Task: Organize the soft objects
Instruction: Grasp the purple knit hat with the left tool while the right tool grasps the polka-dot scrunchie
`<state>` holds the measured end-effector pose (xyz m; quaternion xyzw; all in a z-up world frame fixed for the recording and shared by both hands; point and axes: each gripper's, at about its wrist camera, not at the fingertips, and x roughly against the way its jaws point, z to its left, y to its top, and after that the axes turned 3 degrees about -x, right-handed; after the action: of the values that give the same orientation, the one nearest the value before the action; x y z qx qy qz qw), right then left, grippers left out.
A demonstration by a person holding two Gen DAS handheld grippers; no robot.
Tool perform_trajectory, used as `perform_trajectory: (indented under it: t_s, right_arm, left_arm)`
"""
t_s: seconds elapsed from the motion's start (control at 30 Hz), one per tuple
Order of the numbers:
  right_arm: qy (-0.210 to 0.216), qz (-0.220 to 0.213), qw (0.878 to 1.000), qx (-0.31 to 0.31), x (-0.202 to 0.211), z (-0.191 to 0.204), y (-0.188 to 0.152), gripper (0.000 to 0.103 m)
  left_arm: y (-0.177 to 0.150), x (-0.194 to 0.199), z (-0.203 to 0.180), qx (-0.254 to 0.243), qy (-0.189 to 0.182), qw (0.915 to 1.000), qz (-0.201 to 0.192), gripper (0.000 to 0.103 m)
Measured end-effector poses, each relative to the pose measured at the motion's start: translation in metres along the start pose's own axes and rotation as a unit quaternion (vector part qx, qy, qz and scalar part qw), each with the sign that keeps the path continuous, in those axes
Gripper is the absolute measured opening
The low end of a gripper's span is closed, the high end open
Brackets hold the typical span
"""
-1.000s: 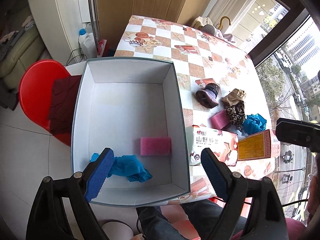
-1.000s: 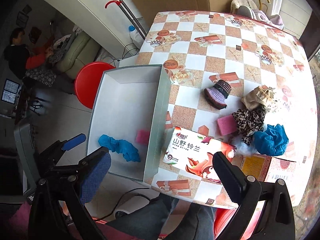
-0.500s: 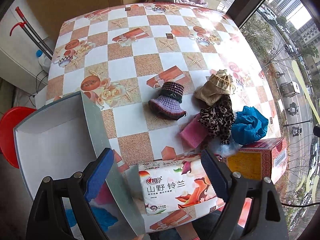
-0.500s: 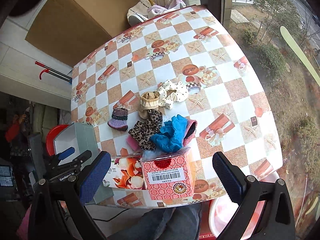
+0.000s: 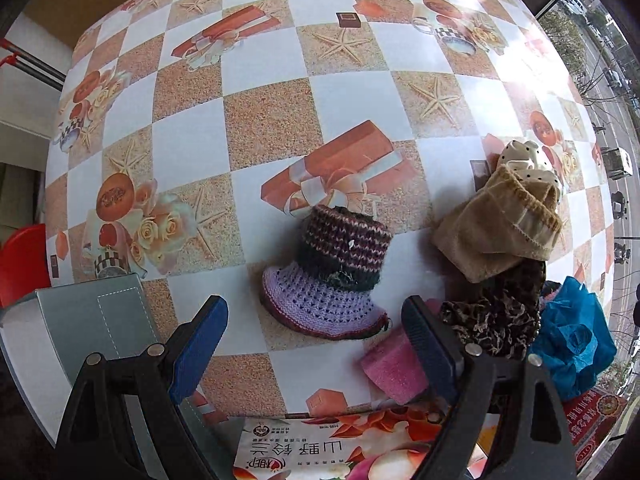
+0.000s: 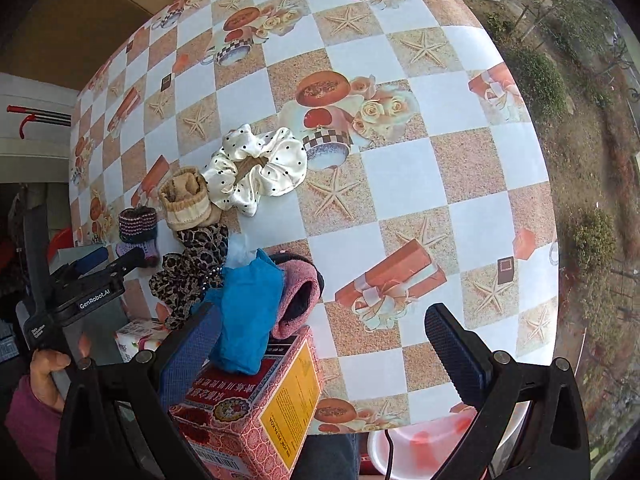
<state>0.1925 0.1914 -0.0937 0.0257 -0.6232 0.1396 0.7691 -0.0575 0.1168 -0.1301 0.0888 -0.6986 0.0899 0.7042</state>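
My left gripper (image 5: 314, 344) is open and points down just in front of a purple knitted hat (image 5: 332, 276) on the checked tablecloth. A pink sponge (image 5: 394, 368) lies by its right finger. To the right lie a beige pouch (image 5: 496, 232), a leopard-print scrunchie (image 5: 500, 316) and a blue cloth (image 5: 576, 340). My right gripper (image 6: 324, 356) is open too, with nothing held. Its left finger is beside the blue cloth (image 6: 248, 308) and a pink knitted band (image 6: 300, 300). A white dotted scrunchie (image 6: 256, 168) lies farther back.
A grey box (image 5: 92, 320) shows its corner at the table's left edge. A tissue pack (image 5: 320, 452) and a red carton (image 6: 256, 404) sit at the near edge. A hand (image 6: 48, 364) holds the left gripper. Bare tablecloth (image 6: 440, 184) spreads to the right.
Both grippers have swung right, away from the grey box, and come down closer to the pile of soft things on the table. Both stayed open.
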Motion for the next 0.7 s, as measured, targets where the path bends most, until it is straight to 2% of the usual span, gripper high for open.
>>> perform_trajectory:
  t_s: [0.23, 0.4, 0.5, 0.63, 0.7]
  right_arm:
    - [-0.042, -0.006, 0.999, 0.031, -0.051, 0.028, 0.077, 0.102]
    - [-0.109, 0.022, 0.991, 0.079, -0.101, 0.038, 0.09, 0.102]
    - [-0.109, 0.015, 0.993, 0.05, -0.098, 0.008, 0.084, 0.102]
    - [-0.125, 0.02, 0.991, -0.042, -0.081, -0.061, 0.078, 0.102]
    - [-0.066, 0.01, 0.995, -0.072, -0.066, -0.081, 0.071, 0.102]
  left_arm:
    - [0.005, -0.019, 0.007, 0.031, 0.016, 0.9992, 0.019, 0.091]
    - [0.004, -0.03, 0.008, 0.04, 0.029, 0.9984, 0.028, 0.091]
    - [0.005, -0.037, 0.008, 0.043, 0.031, 0.9979, 0.036, 0.091]
    - [0.008, -0.04, 0.013, 0.044, 0.028, 0.9981, 0.032, 0.092]
    - [0.009, -0.041, 0.012, 0.04, 0.029, 0.9983, 0.031, 0.095]
